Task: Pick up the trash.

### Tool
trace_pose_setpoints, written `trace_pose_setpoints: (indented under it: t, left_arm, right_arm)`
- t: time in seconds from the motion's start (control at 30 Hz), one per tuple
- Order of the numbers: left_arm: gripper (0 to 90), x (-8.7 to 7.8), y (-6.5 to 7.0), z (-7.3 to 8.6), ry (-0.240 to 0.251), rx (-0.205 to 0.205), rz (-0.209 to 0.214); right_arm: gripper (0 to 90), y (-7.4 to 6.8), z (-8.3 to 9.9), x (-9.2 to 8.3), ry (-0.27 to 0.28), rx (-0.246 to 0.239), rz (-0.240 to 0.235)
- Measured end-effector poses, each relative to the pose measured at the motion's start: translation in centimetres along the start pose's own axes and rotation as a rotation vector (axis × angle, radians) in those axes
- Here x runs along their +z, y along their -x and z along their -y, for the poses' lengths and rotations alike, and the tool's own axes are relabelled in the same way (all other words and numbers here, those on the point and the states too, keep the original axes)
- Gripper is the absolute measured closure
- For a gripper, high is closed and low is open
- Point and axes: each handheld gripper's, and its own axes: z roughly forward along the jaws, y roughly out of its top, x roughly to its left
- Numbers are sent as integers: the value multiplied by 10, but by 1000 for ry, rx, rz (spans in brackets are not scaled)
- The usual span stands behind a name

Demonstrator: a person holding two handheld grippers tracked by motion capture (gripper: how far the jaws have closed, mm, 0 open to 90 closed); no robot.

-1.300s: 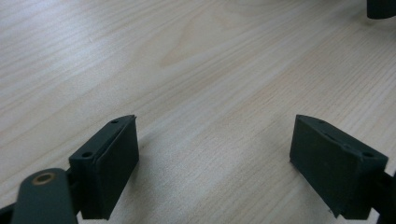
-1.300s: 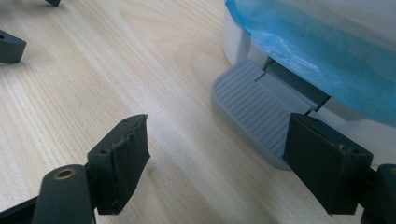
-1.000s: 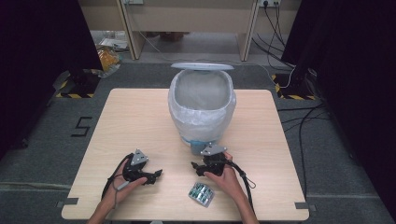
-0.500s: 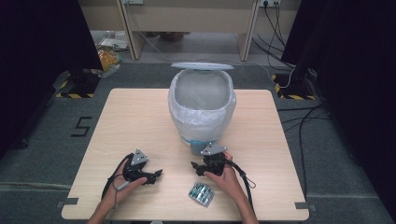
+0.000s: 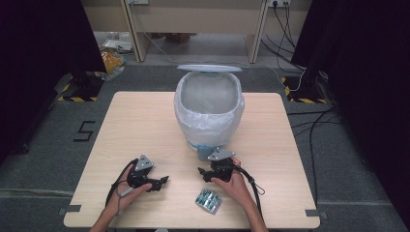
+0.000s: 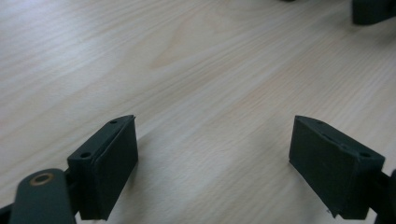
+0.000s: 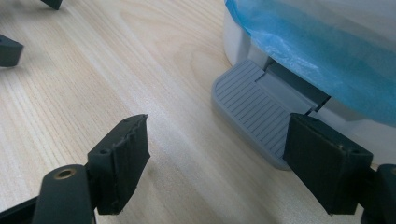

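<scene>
The wooden worktop (image 5: 145, 121) carries a pedal bin (image 5: 209, 108) with its lid up, and a blister pack (image 5: 208, 201) near the front edge.

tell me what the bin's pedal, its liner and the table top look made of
Pedal: likely moulded grey plastic, matte, with ribbed grooves across it.
Liner: thin plastic film, translucent white, blue at the hem, crinkled and draped over the bin's rim.
Table top: pale wood or wood-look laminate, smooth with printed-looking grain; which one is unclear.

Bare table (image 5: 145, 121) left of bin (image 5: 209, 108)
</scene>
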Motion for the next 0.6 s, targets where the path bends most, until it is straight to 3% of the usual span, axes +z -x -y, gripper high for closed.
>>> trace_pose_setpoints:
  t: [0.03, 0.2, 0.3, 0.4, 0.6]
  left_arm:
    - [155, 0, 3, -1, 4, -11, 17]
    - [154, -4, 32, -8, 50, 30, 72]
    - [153, -4, 54, -12, 53, 81, 112]
    - [152, -2, 71, -14, 53, 110, 136]
    - [151, 2, 95, -12, 61, 120, 161]
  right_arm:
    - [224, 0, 0, 0, -1, 3, -1]
    - [224, 1, 0, 0, -1, 0, -3]
    - [224, 1, 0, 0, -1, 0, -2]
    - [224, 0, 0, 0, -1, 2, -3]
    - [224, 0, -1, 0, -12, -10, 0]
